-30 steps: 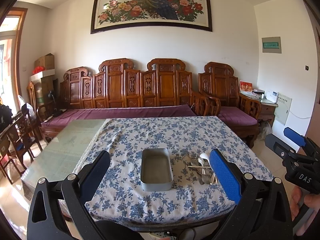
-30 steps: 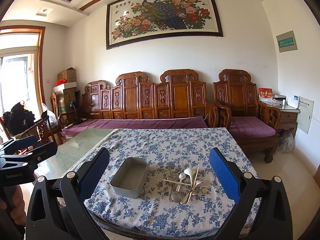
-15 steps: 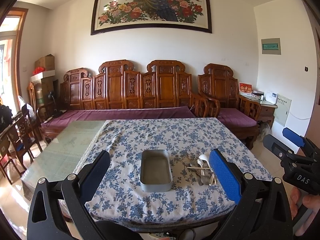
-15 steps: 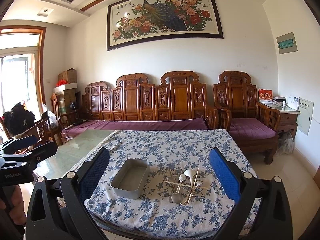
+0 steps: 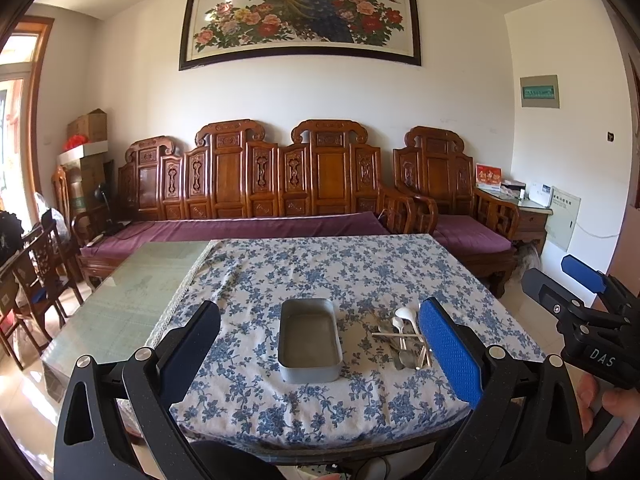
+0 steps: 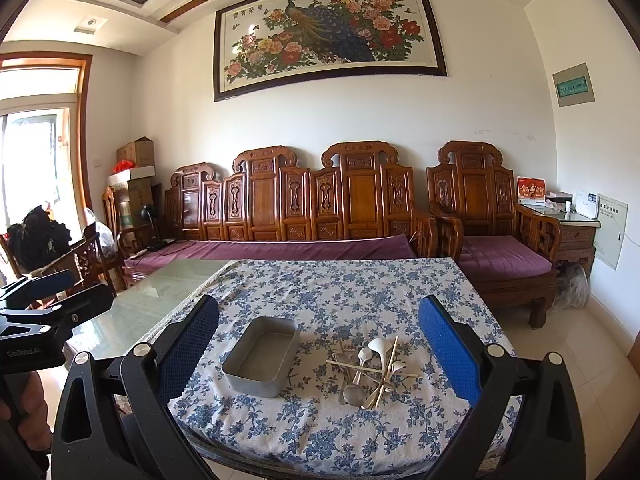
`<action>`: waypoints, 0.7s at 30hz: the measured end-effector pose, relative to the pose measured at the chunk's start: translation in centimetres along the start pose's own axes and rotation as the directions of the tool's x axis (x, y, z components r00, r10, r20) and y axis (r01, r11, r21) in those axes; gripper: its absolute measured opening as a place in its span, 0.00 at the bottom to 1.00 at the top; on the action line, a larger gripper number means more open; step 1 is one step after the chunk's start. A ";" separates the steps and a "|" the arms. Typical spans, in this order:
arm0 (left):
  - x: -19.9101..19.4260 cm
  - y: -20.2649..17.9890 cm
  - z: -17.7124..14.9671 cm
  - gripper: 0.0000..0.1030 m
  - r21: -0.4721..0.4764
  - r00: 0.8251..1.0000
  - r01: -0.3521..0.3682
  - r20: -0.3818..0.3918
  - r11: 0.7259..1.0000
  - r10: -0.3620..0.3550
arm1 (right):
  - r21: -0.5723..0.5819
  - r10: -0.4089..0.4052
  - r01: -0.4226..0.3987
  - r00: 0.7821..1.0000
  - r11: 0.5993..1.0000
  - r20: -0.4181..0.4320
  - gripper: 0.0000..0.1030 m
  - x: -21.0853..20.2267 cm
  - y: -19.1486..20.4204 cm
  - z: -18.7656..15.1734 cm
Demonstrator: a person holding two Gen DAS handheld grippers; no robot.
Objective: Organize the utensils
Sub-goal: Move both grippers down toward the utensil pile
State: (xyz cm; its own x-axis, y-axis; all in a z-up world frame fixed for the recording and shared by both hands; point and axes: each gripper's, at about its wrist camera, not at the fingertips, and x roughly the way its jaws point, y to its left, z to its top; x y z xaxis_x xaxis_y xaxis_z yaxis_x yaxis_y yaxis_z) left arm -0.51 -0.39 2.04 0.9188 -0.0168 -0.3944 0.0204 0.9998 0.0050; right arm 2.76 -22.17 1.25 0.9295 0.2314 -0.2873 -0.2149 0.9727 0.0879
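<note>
An empty grey metal tray [image 5: 310, 338] [image 6: 262, 356] sits on the blue-flowered tablecloth near the table's front edge. Right of it lies a loose pile of utensils [image 5: 402, 338] [image 6: 370, 370]: white and metal spoons and wooden chopsticks, crossed over each other. My left gripper [image 5: 318, 350] is open and empty, held in front of the table, facing the tray. My right gripper [image 6: 318, 350] is open and empty, held in front of the table, facing between tray and pile. Each gripper shows at the edge of the other's view.
The tablecloth [image 5: 320, 272] covers the right part of a glass-topped table [image 5: 128, 300]. A carved wooden sofa [image 5: 256, 200] with purple cushions stands behind it, an armchair [image 6: 492, 232] at right, dark chairs [image 5: 36, 276] at left.
Both views have shifted slightly: the table and its objects sit a little lower in the frames, as both grippers tilt or rise a touch. Nothing on the table has moved.
</note>
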 end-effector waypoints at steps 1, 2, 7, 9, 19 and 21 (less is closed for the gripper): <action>0.2 0.0 -0.1 0.94 0.000 1.000 0.000 -0.004 1.000 0.000 | -0.002 0.000 0.000 1.000 1.000 -0.004 0.98 0.1 0.0 0.1; 0.6 0.0 -0.1 0.94 -0.002 1.000 0.002 -0.012 1.000 -0.002 | -0.007 -0.002 0.002 1.000 1.000 -0.006 0.98 0.3 0.0 0.2; 3.1 0.1 -0.8 0.94 0.008 0.998 0.015 -0.059 1.000 -0.015 | -0.011 -0.013 0.013 0.999 1.000 -0.030 0.98 2.0 -1.0 -0.3; 4.4 0.0 -1.2 0.94 0.024 0.997 0.019 -0.081 1.000 -0.017 | -0.015 -0.016 0.015 0.999 1.000 -0.051 0.94 3.2 -1.7 -0.7; 11.6 -0.6 -2.8 0.94 0.041 0.979 0.074 -0.191 0.996 -0.065 | -0.011 -0.036 0.034 0.984 0.999 -0.176 0.73 10.4 -5.2 -4.0; 13.4 -0.7 -3.1 0.94 0.043 0.973 0.079 -0.219 0.996 -0.068 | -0.002 -0.033 0.033 0.980 0.999 -0.194 0.70 12.0 -6.1 -4.5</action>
State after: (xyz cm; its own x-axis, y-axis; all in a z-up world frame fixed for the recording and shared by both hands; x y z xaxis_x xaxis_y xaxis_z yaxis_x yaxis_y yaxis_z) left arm 10.55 -1.25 -6.09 0.8067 -0.0811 -0.5854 0.1097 0.9939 0.0135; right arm 13.84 -25.20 -7.00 0.8601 0.1987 -0.4698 -0.1845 0.9798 0.0767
